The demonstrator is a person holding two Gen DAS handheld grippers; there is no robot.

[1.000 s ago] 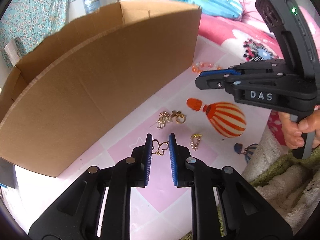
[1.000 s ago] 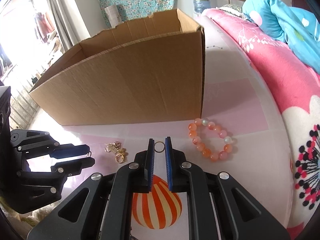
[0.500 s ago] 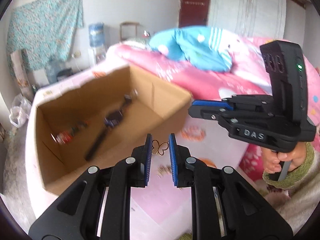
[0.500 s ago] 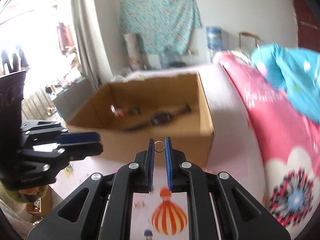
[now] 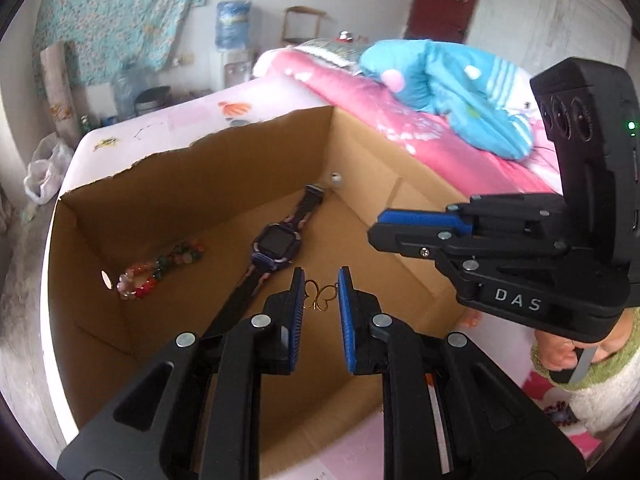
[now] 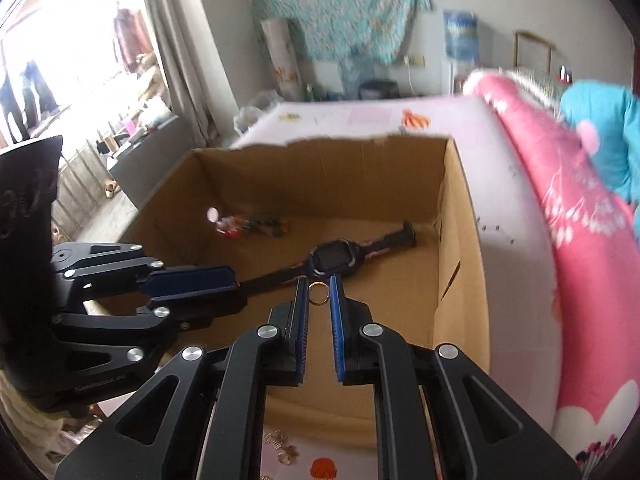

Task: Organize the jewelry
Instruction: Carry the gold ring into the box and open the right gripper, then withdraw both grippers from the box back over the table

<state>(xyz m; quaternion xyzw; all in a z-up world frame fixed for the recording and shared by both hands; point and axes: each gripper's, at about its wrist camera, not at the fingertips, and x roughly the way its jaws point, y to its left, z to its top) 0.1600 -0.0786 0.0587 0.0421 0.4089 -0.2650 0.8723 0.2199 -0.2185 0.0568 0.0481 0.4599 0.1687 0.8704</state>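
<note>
My left gripper is shut on a gold butterfly-shaped ornament and hangs over the open cardboard box. My right gripper is shut on a small gold ring, also above the box. Each gripper shows in the other's view: the right gripper at right, the left gripper at left. On the box floor lie a dark purple smartwatch, also seen as the smartwatch, and a beaded bracelet.
The box stands on a bed with a pink patterned sheet. A pink quilt and a blue garment lie at the right. More gold pieces rest on the sheet in front of the box. A hand grips the right handle.
Both grippers rose from the sheet, each still pinching its gold piece, and moved over the box's near wall. The box's inside has come into view.
</note>
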